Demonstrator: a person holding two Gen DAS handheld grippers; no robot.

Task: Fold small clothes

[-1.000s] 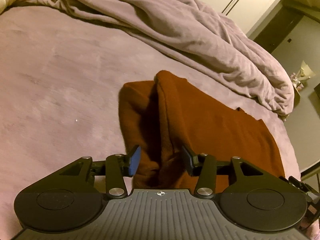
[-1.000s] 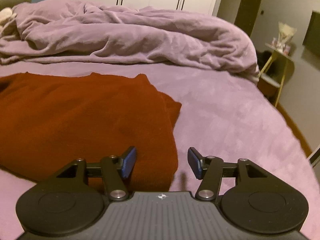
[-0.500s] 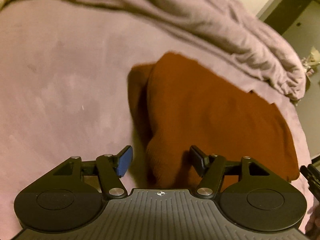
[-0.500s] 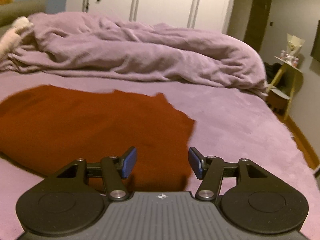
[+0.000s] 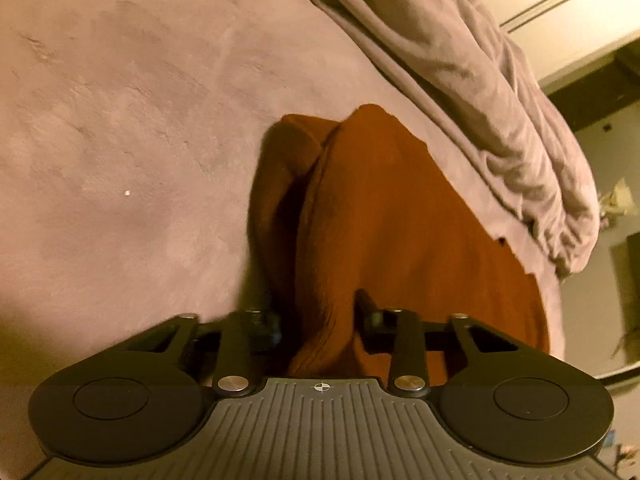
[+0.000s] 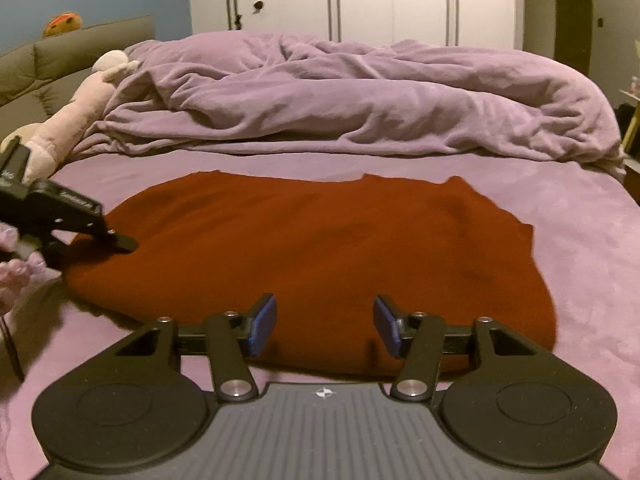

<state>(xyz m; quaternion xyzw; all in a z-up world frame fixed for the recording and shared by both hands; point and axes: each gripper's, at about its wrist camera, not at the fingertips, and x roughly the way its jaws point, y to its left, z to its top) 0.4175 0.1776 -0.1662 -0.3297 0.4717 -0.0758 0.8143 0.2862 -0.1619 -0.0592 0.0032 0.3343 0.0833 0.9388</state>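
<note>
Item: rust-red garment (image 6: 320,248), spread on the purple bed (image 6: 580,240). Our left gripper (image 5: 318,316) is closing on its bunched edge; our right gripper (image 6: 325,326) hovers over the near hem, jaws apart but narrowing, nothing between. We judge grasping underway; next, both grips secure before lifting to fold.

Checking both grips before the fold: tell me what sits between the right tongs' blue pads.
In the right wrist view, the right tongs, closing, have only the near edge of the rust-red garment lying below the gap; the pads are not pressing it.
</note>
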